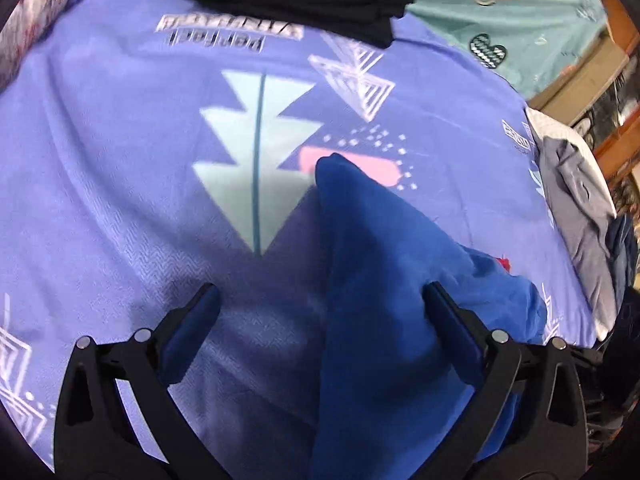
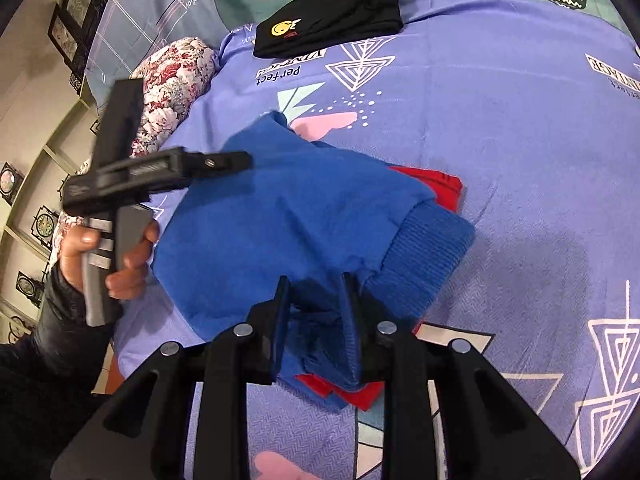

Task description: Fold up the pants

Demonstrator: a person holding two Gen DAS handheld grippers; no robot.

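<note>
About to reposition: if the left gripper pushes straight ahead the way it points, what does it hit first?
Probably the blue pants: their raised fold sits between the open left gripper fingers, toward the right one. Past that lies the purple bedsheet. Depth is uncertain.

The pants (image 2: 288, 208) are royal blue with a ribbed blue cuff and red patches. The bedsheet (image 1: 100, 184) is periwinkle, printed with white line triangles, a pale mint tree and pink blobs. Folded clothes (image 2: 332, 12) are black with a yellow smiley. The pillow (image 2: 176, 80) is red-and-white floral.
</note>
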